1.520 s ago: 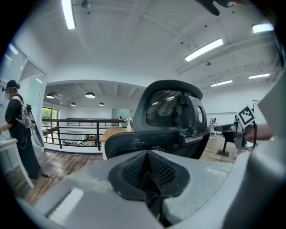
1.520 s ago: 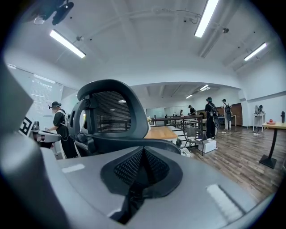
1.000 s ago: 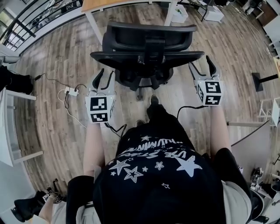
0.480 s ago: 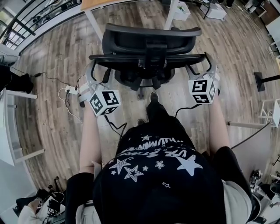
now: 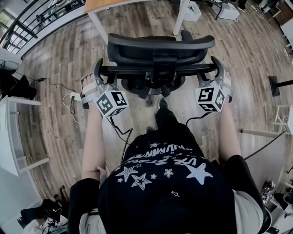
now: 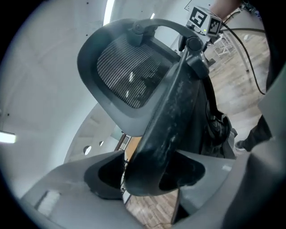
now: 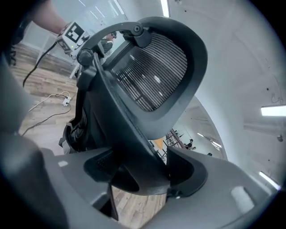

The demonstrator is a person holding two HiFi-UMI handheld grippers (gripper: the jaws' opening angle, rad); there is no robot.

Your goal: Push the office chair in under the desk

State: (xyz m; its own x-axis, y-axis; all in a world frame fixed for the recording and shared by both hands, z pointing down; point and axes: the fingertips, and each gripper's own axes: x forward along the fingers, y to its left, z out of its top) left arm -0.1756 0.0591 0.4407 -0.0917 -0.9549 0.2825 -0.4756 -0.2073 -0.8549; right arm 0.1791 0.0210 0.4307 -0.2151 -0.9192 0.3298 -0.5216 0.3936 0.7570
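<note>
At the chair back's left end, the left gripper (image 5: 101, 71) (image 6: 152, 174) straddles the black side rail of the office chair (image 5: 160, 45) (image 6: 129, 80). Its jaws have just been opening and stand released at full spread; the rail lies between them, with a sliver of daylight on one side. At the chair back's right end, the right gripper (image 5: 209, 71) (image 7: 143, 174) holds the matching rail. Its jaws have just been closing and are clenched on it, both pads against the rail. Both marker cubes sit on the person's side of the chair. Chair (image 7: 156, 76) appearance: black throughout, with a ribbed mesh panel in a rounded frame, a thick curved rail below it, and dull, scuffed plastic. A central spine and the base show under the back in the head view. Beyond the chair stands the desk (image 5: 98, 4), with an orange-brown top on white legs. The chair back sits on the person's side of the desk's edge, between the two legs. Left of the chair, a white power strip (image 5: 73, 96) with cables lies on the wood floor (image 5: 55, 68). The person's shoe (image 5: 161, 104) is just behind the chair base.
</note>
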